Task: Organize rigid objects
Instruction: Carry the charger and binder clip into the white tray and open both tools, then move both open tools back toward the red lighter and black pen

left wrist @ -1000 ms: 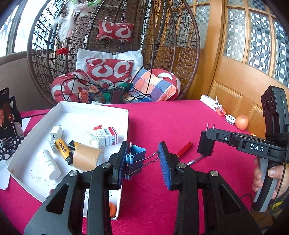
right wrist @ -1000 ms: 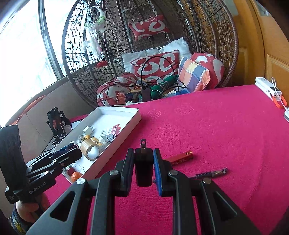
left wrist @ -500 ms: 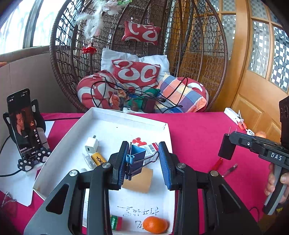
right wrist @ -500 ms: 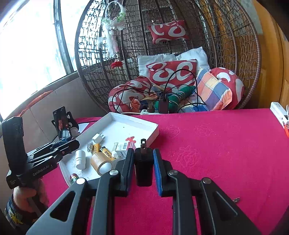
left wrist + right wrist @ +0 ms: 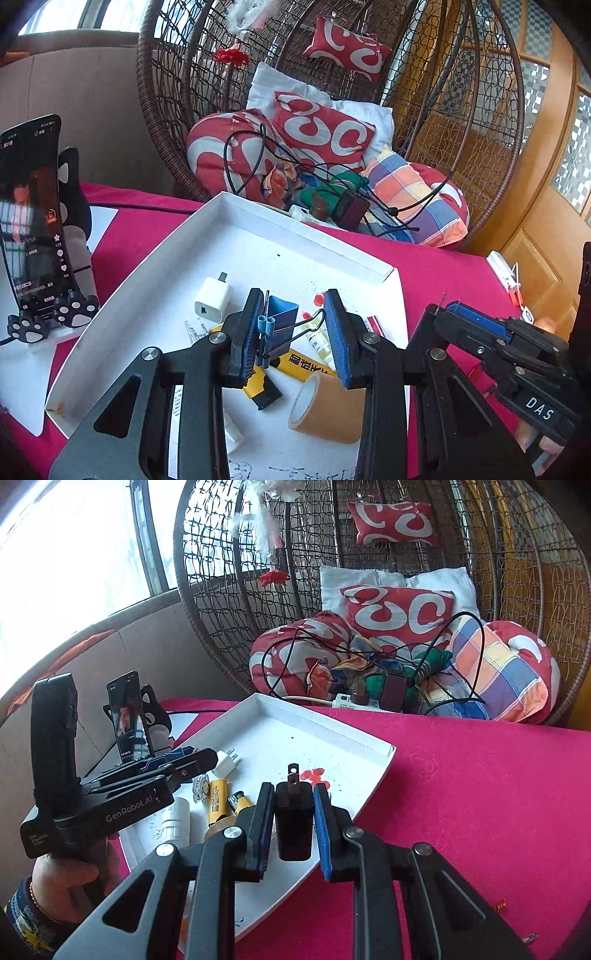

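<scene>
The left gripper (image 5: 291,332) grasps a blue binder clip (image 5: 279,319) by its wire handles, above the white tray (image 5: 258,240). The right gripper (image 5: 294,827) is clenched on a black charger plug (image 5: 294,823) over the tray's edge.

The tray (image 5: 122,299) lies on the table (image 5: 480,775), below both tools. In the tray, the white charger (image 5: 213,300) lies forward-left of the left gripper (image 5: 293,334); the tape roll (image 5: 325,410) lies below-right of it.

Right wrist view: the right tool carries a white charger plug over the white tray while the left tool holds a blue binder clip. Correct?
Not quite: the charger plug in the right tool is black, as the right wrist view shows. The rest holds.
</scene>
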Tool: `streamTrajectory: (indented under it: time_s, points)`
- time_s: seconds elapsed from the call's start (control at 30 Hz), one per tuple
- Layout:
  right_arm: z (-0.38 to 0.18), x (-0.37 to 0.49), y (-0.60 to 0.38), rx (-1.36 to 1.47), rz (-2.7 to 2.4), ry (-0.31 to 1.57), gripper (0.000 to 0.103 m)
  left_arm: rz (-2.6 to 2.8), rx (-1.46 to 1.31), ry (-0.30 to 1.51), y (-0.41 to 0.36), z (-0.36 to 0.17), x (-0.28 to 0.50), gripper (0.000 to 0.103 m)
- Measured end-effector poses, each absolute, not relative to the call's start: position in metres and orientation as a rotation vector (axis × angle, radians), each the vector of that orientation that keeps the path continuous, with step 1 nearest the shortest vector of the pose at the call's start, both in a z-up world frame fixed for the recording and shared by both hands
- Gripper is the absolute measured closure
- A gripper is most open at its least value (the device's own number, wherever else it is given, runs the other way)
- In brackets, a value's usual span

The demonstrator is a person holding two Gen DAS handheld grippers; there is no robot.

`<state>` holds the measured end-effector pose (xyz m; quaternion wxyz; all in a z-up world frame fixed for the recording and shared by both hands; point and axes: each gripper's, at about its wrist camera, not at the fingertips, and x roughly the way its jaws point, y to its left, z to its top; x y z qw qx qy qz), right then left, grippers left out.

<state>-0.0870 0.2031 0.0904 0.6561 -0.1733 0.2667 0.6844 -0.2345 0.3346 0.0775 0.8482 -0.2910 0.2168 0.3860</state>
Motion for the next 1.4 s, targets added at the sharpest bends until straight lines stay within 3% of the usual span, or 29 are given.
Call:
streamTrajectory:
  time_s: [0.37,0.4,0.43,0.47,0.5,0.53,0.57,0.6,0.67,0.83,1.4]
  points:
    - [0.070,-0.122,0.242,-0.391,1.532,0.560,0.082,0.883,-0.659,0.457,0.346,0.069,-0.243,0.070]
    - [0.070,-0.123,0.240,-0.386,1.534,0.561,0.082,0.891,-0.654,0.453,0.344,0.069,-0.244,0.065]
    - [0.070,-0.123,0.239,-0.381,1.538,0.565,0.076,0.905,-0.650,0.447,0.343,0.070,-0.246,0.063]
    - [0.070,-0.122,0.236,-0.375,1.539,0.568,0.069,0.928,-0.650,0.437,0.341,0.072,-0.249,0.052]
    - [0.071,-0.120,0.233,-0.364,1.526,0.567,0.053,0.946,-0.657,0.420,0.340,0.074,-0.254,0.025]
    - [0.071,-0.116,0.229,-0.345,1.518,0.569,0.036,0.960,-0.667,0.404,0.340,0.075,-0.258,0.012]
    - [0.071,-0.112,0.225,-0.325,1.520,0.579,0.026,0.980,-0.672,0.387,0.337,0.077,-0.262,0.000]
    - [0.072,-0.108,0.219,-0.304,1.519,0.590,0.010,1.010,-0.672,0.378,0.332,0.079,-0.267,0.000]
    - [0.075,-0.100,0.202,-0.253,1.508,0.594,0.000,1.097,-0.668,0.383,0.316,0.085,-0.275,0.000]
    - [0.088,-0.084,0.134,-0.093,1.499,0.516,0.000,1.091,-0.659,0.256,0.271,0.099,-0.293,0.000]
    - [0.103,-0.034,0.074,0.031,1.384,0.481,0.000,0.992,-0.570,0.354,0.238,0.109,-0.249,0.000]
